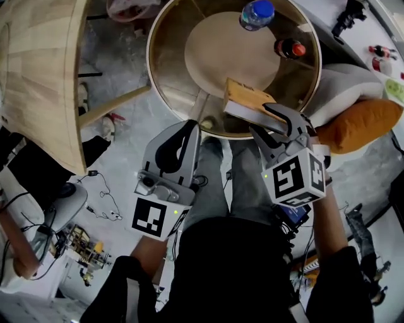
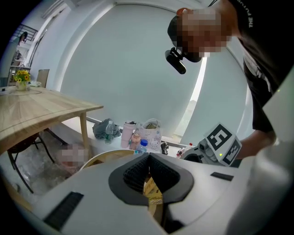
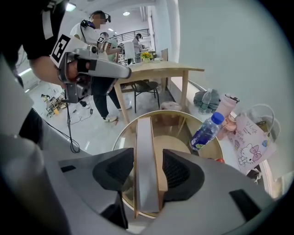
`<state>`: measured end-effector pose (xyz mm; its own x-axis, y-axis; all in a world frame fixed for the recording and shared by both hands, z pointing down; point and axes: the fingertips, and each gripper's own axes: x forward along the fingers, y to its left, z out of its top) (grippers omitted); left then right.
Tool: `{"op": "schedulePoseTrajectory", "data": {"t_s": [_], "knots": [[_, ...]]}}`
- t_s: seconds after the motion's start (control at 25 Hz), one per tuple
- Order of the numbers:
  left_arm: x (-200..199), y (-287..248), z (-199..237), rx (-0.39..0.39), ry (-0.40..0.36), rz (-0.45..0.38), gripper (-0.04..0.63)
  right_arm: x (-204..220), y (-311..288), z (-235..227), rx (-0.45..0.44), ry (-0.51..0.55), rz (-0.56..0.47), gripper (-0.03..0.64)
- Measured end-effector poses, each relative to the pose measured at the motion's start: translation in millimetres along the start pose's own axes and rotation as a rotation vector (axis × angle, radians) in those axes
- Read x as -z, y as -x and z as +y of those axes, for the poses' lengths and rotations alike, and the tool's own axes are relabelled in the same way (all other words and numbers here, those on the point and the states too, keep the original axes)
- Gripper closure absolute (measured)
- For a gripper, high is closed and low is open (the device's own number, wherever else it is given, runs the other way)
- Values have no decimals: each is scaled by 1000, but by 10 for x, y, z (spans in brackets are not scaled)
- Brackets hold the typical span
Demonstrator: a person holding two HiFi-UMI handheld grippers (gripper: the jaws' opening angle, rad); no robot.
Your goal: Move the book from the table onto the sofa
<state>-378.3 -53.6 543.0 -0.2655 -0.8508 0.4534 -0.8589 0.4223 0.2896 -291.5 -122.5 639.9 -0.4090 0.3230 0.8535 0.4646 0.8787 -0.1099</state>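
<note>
Where the book lies: the book (image 1: 246, 98) is at the near rim of the round glass counter (image 1: 173, 82). Its tan cover faces up and its grey page edge faces the person. It appears to rest on the glass, though the contact is not clear.
Right claw: the right claw (image 3: 148, 158) is spread wide and straddles the book's page edge. A gap shows beside one pad, so it has no pinch on the book.
Left claw: the left claw (image 2: 148, 160) has its pads pressed together and holds nothing. It hangs beside the counter's near rim, apart from the book.
Also on the counter: a blue-capped water bottle (image 1: 257, 14) and a red-capped bottle (image 1: 290, 48) are on the far side.
Seat: a pale seat (image 1: 344, 85), probably the sofa, carries an orange cushion (image 1: 360, 123) beside the counter.
Surroundings: a pale wooden counter (image 1: 38, 69) stands at the far left.
</note>
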Motion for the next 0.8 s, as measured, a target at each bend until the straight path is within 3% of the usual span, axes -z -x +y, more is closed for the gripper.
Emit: {"op": "schedulePoseTrajectory", "data": {"t_s": [0.2, 0.8], "knots": [[120, -40, -9, -9, 24, 21, 583, 70, -136, 10, -24, 2, 32, 413], [227, -135, -87, 3, 34, 49, 583, 202, -370, 34, 3, 149, 131, 456]]}}
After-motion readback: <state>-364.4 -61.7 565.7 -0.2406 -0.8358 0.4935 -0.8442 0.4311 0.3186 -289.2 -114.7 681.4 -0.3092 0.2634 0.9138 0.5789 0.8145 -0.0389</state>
